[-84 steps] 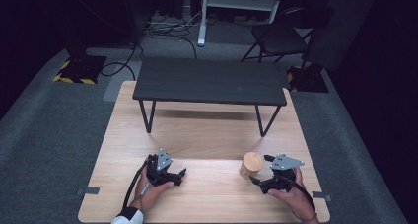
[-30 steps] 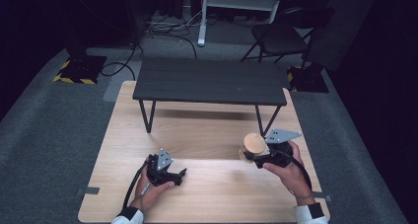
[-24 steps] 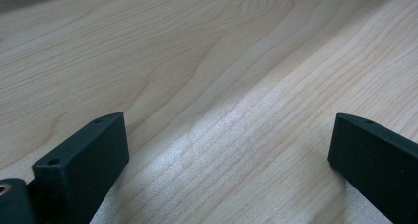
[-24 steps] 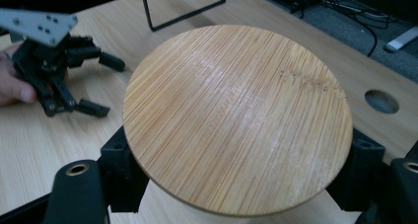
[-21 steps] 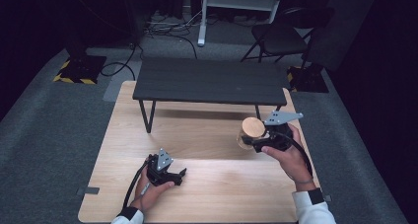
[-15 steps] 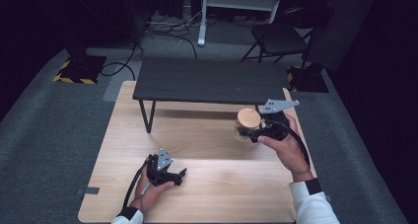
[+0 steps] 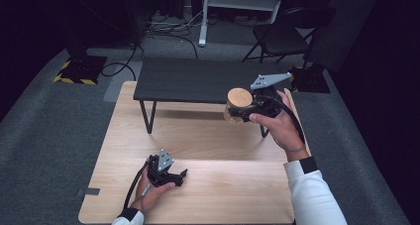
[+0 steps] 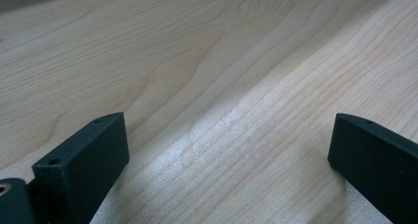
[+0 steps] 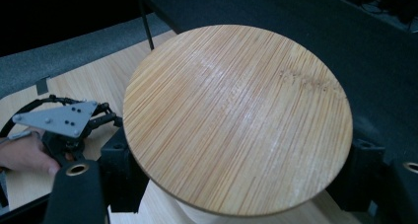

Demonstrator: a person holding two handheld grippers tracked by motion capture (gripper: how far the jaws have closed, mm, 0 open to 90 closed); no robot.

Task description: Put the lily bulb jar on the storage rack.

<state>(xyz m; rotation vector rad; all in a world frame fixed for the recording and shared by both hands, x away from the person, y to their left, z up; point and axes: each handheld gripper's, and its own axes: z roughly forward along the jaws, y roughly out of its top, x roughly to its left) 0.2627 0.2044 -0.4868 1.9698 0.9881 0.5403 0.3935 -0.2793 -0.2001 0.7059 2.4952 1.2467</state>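
The right gripper [image 7: 246, 111], right of centre, is clamping one jar [image 7: 236, 106] with a wooden lid [image 9: 236, 118], holding it in the air at the front edge of the dark bench [image 7: 198, 81]. The step in hand is probably a transfer; next calls for lowering onto the bench. The left gripper [image 7: 173, 175], jaws apart, is resting at lower left on the wooden table [image 7: 223, 185]. Count: one jar, two grippers.

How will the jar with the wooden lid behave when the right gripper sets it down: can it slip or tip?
The jar looks clear and smooth-walled, so it may slip in the right gripper. Its lid is flat, wide and probably rigid. The body seems squat, so it should stand stably, though it is likely fragile if glass.
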